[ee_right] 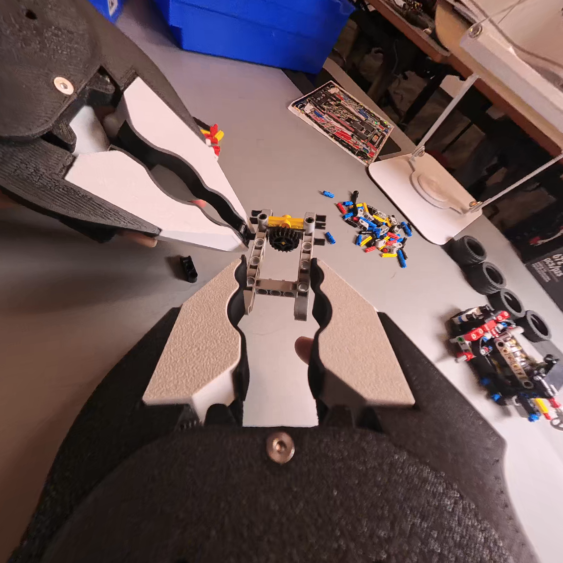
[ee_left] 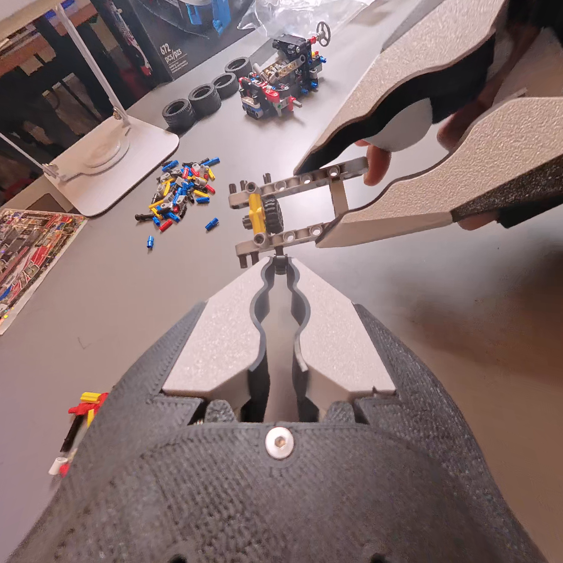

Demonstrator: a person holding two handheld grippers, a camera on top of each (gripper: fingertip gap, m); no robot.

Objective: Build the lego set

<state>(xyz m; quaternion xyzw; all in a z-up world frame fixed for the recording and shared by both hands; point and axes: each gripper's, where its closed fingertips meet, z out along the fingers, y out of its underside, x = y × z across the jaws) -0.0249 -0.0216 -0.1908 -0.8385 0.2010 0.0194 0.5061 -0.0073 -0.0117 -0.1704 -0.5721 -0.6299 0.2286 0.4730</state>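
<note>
My right gripper (ee_right: 278, 268) is shut on a grey lego frame (ee_right: 277, 288), clamping its two long beams from outside and holding it above the table. The frame carries a yellow cross-piece (ee_right: 285, 221) and a black gear (ee_right: 281, 242) at its far end. It also shows in the left wrist view (ee_left: 292, 182), held by the right gripper (ee_left: 310, 207). My left gripper (ee_left: 278, 266) is shut on a small black pin (ee_left: 278, 262), whose tip touches the frame's near beam (ee_left: 274, 239). In the right wrist view the left gripper (ee_right: 246, 235) comes in from the upper left.
A pile of small pins (ee_left: 182, 190) (ee_right: 377, 230), several black tyres (ee_left: 201, 100) (ee_right: 493, 274) and a partly built car chassis (ee_left: 280, 79) (ee_right: 502, 356) lie on the grey table. Also here are a sticker sheet (ee_right: 344, 122), a white stand base (ee_left: 112, 161), a black box (ee_left: 170, 39), a blue bin (ee_right: 253, 30) and a loose black piece (ee_right: 189, 268). My two grippers' fingertips are within a few centimetres of each other. The white stand base (ee_left: 112, 161) is about equally far from each gripper, around 35 cm. Look for it in the right wrist view (ee_right: 422, 192) too.
</note>
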